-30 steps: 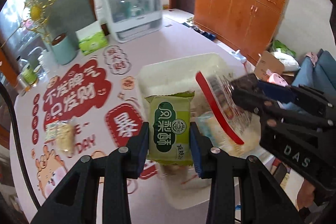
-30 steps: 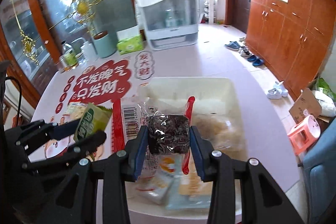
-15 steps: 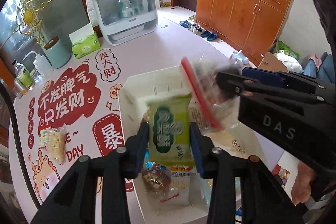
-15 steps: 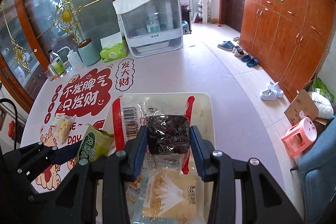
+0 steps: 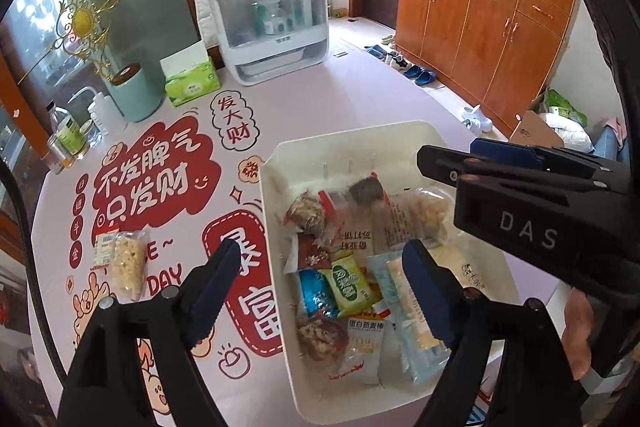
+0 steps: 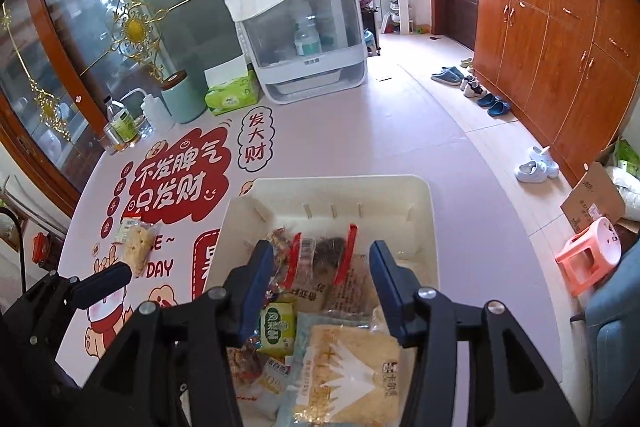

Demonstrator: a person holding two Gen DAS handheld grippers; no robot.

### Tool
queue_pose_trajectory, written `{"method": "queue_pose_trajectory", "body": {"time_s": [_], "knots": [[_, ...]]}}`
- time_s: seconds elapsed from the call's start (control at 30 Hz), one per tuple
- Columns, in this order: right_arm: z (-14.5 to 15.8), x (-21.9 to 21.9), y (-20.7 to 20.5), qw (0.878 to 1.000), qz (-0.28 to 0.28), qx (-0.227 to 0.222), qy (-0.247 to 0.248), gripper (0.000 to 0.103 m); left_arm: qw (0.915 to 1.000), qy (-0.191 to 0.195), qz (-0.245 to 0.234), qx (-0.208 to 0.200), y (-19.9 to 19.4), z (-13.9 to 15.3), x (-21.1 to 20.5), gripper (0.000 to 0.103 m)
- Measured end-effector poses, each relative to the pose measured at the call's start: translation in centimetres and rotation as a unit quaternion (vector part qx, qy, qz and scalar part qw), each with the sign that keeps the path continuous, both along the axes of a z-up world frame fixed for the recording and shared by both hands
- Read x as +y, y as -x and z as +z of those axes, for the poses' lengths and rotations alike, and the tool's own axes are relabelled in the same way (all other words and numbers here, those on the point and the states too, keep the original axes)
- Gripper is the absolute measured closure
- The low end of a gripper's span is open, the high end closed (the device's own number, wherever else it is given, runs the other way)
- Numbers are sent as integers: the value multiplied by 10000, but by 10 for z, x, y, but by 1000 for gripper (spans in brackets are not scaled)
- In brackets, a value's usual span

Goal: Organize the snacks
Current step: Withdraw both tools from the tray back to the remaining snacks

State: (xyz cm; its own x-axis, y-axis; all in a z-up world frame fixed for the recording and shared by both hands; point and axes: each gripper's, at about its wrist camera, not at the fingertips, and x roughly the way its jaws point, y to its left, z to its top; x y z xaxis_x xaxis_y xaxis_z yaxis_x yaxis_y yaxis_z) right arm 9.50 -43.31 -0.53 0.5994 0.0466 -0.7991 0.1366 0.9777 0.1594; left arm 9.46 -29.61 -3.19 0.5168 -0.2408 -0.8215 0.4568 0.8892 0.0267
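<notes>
Left gripper (image 5: 316,283): my jaws have just been opening and stand wide apart with nothing clamped; the green packet (image 5: 350,285) lies loose in the bin below them.
Right gripper (image 6: 320,283): my jaws have just been opening too, parted less than the left, pads clear of the red-edged clear bag (image 6: 324,263), which rests in the bin between and beyond them.
Table (image 5: 280,107): pink top with a red-lettered mat; I count one white storage box, one teal canister and one green tissue pack at the far side.
Bin (image 5: 344,143): one white bin, at the table's near right edge, directly under both grippers.
Snacks in the bin: roughly ten packets, overlapping, so my count is not exact; the biggest is one pale cracker pack (image 6: 352,363) nearest me in the right wrist view.
Snack outside the bin: one, a clear packet of pale puffed pieces (image 5: 126,261) lying on the mat.
Relation that matters: that stray packet is to the left of the bin and well apart from it, just beyond my left gripper's left finger; its long side runs away from me.
Nearer hand: the left, clearly; the right has the bin between it and the packet.
Judgement: one packet left to gather.
</notes>
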Motion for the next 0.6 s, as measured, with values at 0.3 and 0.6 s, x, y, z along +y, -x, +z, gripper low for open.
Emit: {"method": "queue_pose_trajectory", "body": {"time_s": [0.3, 0.6], "knots": [[-1, 6, 14, 9999, -26, 51, -87, 52, 9999, 82, 82, 107, 11, -1, 14, 16], [7, 29, 28, 9996, 263, 78, 29, 52, 9993, 260, 279, 60, 23, 4, 36, 16]]}}
